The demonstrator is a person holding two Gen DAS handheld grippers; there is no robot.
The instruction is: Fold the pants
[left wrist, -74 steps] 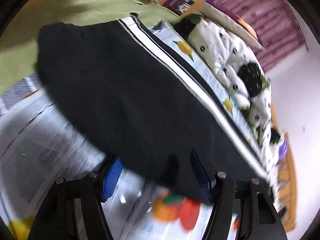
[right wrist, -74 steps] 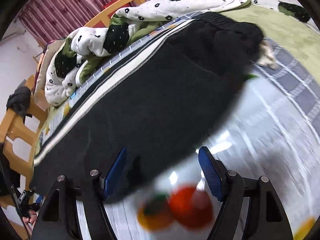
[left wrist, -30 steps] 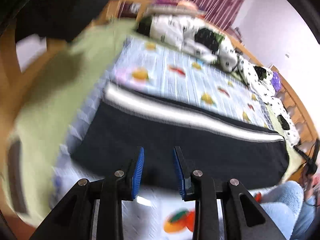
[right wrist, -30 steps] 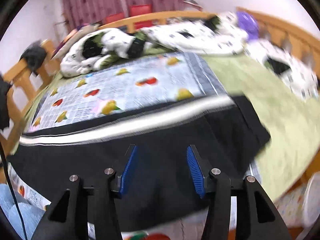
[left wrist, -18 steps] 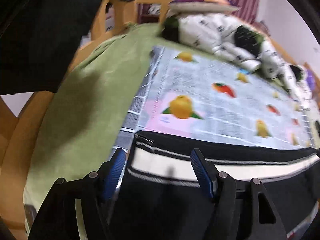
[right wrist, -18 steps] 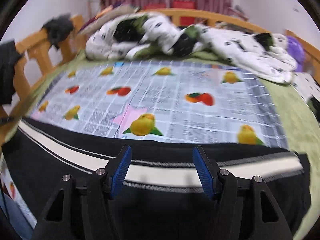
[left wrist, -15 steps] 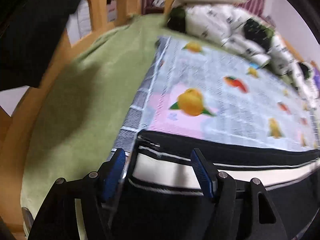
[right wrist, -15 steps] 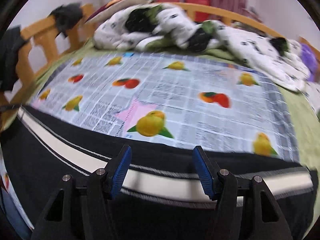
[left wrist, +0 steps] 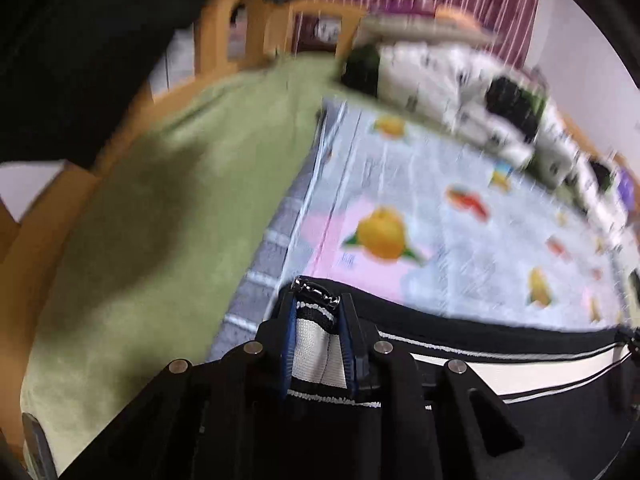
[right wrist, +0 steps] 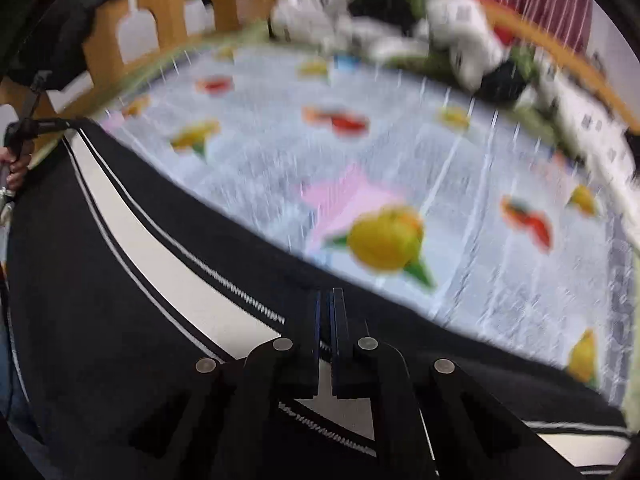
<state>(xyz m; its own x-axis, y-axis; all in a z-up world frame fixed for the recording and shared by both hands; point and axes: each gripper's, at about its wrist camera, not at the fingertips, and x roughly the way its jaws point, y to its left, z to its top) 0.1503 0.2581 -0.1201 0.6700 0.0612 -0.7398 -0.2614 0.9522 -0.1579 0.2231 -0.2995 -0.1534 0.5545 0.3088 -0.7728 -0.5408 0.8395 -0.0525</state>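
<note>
Black pants [left wrist: 520,432] with a white side stripe lie flat across the near part of the bed. In the left wrist view my left gripper [left wrist: 318,320] sits at the pants' left end. Its jaws are closing, and the striped hem is bunched between the blue pads [left wrist: 290,344]. In the right wrist view the pants [right wrist: 100,320] run from the far left to the lower right. My right gripper [right wrist: 325,300] is shut, its tips pinching the black band along the far edge. A person's hand [right wrist: 16,168] shows at the far left.
A fruit-print mat [left wrist: 460,240] covers the bed beyond the pants. A green blanket [left wrist: 160,220] lies to the left, with a wooden bed rail [left wrist: 224,40] behind it. A crumpled white-and-black quilt [right wrist: 400,28] is piled at the far side.
Half a second ago both grippers stood open over the striped far edge. Now both have sunk onto it and their jaws have come together, the left on the hem corner.
</note>
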